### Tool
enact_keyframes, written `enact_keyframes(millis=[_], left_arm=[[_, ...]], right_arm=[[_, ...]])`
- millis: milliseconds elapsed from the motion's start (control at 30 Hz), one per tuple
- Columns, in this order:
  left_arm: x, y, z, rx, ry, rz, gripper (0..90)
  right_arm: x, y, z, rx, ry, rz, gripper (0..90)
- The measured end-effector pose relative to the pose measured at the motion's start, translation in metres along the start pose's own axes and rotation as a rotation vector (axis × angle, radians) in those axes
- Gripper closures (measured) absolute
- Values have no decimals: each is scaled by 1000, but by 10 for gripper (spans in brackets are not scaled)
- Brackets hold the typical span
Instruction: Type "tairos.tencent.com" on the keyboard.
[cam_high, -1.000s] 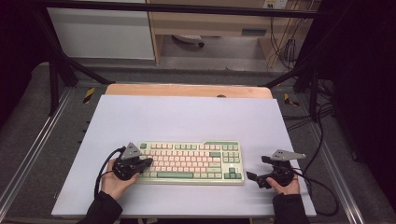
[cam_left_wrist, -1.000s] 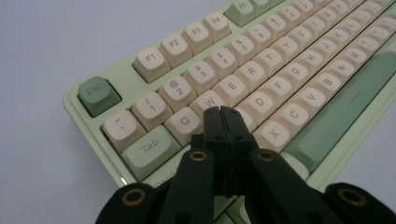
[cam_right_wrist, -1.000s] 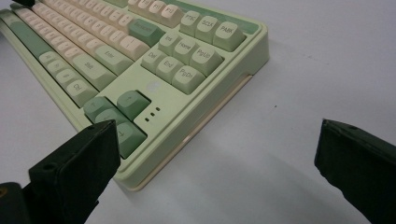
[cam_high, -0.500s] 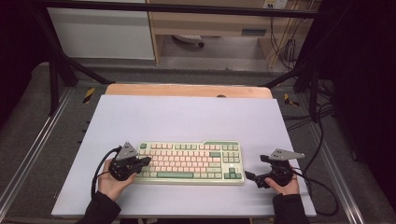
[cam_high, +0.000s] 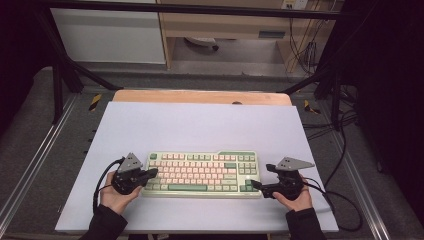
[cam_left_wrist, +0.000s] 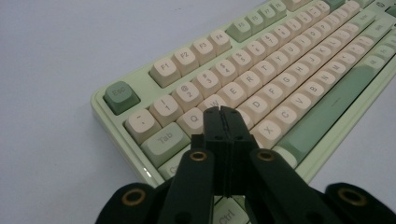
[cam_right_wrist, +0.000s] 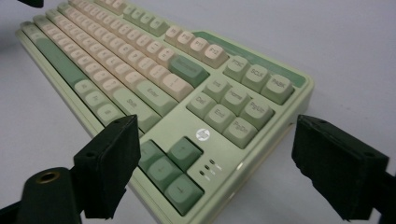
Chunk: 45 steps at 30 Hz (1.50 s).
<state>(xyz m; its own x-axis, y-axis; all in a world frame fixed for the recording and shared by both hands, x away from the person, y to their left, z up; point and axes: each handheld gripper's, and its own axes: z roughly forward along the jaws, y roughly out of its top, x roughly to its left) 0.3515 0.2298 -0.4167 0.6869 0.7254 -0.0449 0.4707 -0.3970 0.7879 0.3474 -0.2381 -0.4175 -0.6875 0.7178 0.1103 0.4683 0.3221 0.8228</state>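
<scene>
The left gripper (cam_left_wrist: 223, 112), jaws together, rests on the keyboard (cam_high: 202, 172) near the tabletop's front edge; the right gripper (cam_right_wrist: 215, 163), jaws apart and just narrowing with nothing clamped, flanks its end. Uneven pressure could skew the keyboard.

A pale green rectangular plastic keyboard (cam_high: 201, 174) with cream letter keys and darker green modifier keys lies flat in the lower middle of the high view, its long side running across the frame. A long green space bar sits along its near edge. In the right gripper view, green arrow keys, a small round logo and three tiny indicator slots occupy its near corner.
</scene>
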Motion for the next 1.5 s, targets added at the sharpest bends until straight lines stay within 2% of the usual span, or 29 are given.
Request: enact_keyframes(millis=[100, 467, 667, 1233, 1500], left_arm=[[0, 0, 0, -2, -1, 3, 900], [1, -1, 1, -4, -3, 3, 900], [1, -1, 1, -6, -3, 3, 900], [2, -1, 1, -7, -2, -1, 900], [2, -1, 0, -8, -2, 1, 900]], right_arm=[[6, 5, 3, -9, 14, 9, 246], [25, 19, 18, -4, 98, -10, 571], [32, 25, 24, -3, 107, -6, 668], [48, 39, 44, 22, 132, -8, 898], [57, 49, 59, 16, 151, -2, 900]])
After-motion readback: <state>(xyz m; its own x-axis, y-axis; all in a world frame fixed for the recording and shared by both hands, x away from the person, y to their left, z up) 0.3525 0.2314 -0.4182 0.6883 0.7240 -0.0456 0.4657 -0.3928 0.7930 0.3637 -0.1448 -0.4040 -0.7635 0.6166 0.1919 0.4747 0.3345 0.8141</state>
